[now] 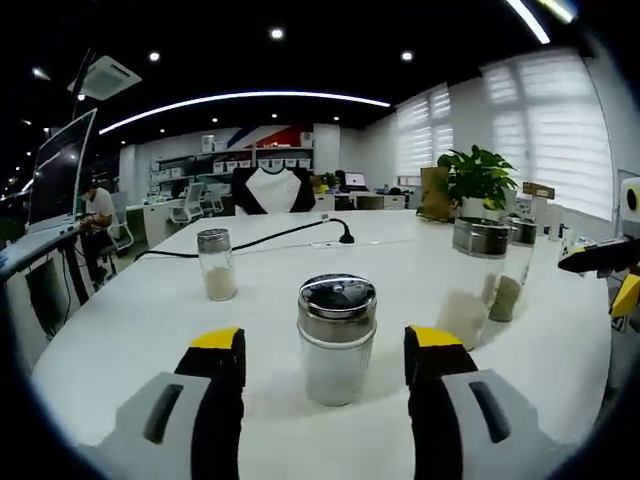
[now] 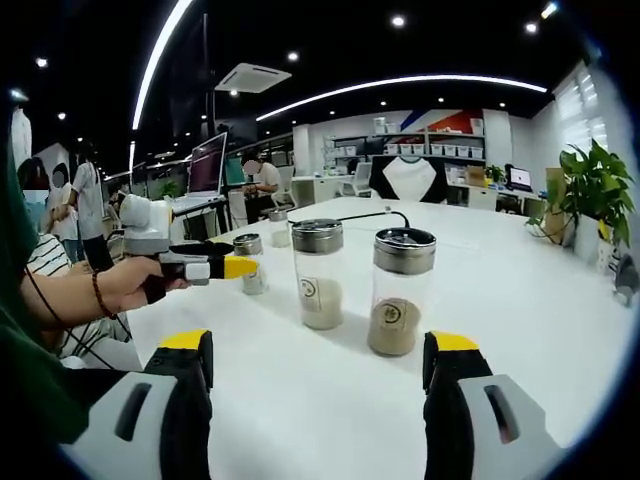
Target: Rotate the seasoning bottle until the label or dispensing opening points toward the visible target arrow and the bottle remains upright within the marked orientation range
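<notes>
L gripper (image 1: 325, 365) wide open w/ shaker (image 1: 336, 338) upright on table (image 1: 120, 330) between its jaws, untouched; R gripper (image 2: 315, 365) wide open, empty, near two jars (image 2: 401, 290).

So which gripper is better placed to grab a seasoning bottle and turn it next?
Probably the left gripper: its open jaws already flank the short seasoning bottle, upright on the white table. The right gripper is open too, but its two tall bottles stand farther ahead.
</notes>
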The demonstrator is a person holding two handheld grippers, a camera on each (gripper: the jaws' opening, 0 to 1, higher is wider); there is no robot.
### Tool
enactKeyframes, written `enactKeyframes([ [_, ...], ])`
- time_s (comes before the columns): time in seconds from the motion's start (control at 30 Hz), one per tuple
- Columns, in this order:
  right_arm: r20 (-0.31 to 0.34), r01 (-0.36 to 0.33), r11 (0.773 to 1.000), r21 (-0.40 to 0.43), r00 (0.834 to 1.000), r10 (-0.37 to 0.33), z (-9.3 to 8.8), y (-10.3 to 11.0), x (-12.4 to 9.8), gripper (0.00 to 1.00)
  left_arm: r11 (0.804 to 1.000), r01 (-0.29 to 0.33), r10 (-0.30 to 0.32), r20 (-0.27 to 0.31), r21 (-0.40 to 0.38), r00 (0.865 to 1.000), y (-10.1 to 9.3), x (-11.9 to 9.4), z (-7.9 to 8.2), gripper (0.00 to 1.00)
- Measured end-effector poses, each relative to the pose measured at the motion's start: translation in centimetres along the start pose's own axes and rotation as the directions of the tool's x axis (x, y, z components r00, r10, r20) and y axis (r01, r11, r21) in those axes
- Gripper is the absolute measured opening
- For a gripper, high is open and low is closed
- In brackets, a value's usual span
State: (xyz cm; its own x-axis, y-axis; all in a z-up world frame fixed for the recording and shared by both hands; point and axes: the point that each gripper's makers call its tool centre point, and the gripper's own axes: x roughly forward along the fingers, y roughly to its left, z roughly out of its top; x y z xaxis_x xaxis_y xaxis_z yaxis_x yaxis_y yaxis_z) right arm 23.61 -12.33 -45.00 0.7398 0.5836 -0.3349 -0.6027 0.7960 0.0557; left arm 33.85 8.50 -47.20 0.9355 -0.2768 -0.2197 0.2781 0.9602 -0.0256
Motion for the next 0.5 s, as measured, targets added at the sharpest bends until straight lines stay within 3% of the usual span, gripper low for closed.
enactKeyframes([
  [0.5,-0.003,0.002,1.000,0.004,1.000,-0.002,-0.2,0.0,0.0,0.88,0.999,-0.039,0.039,0.005,0.007,0.999,-0.2,1.8,-0.6,0.60],
])
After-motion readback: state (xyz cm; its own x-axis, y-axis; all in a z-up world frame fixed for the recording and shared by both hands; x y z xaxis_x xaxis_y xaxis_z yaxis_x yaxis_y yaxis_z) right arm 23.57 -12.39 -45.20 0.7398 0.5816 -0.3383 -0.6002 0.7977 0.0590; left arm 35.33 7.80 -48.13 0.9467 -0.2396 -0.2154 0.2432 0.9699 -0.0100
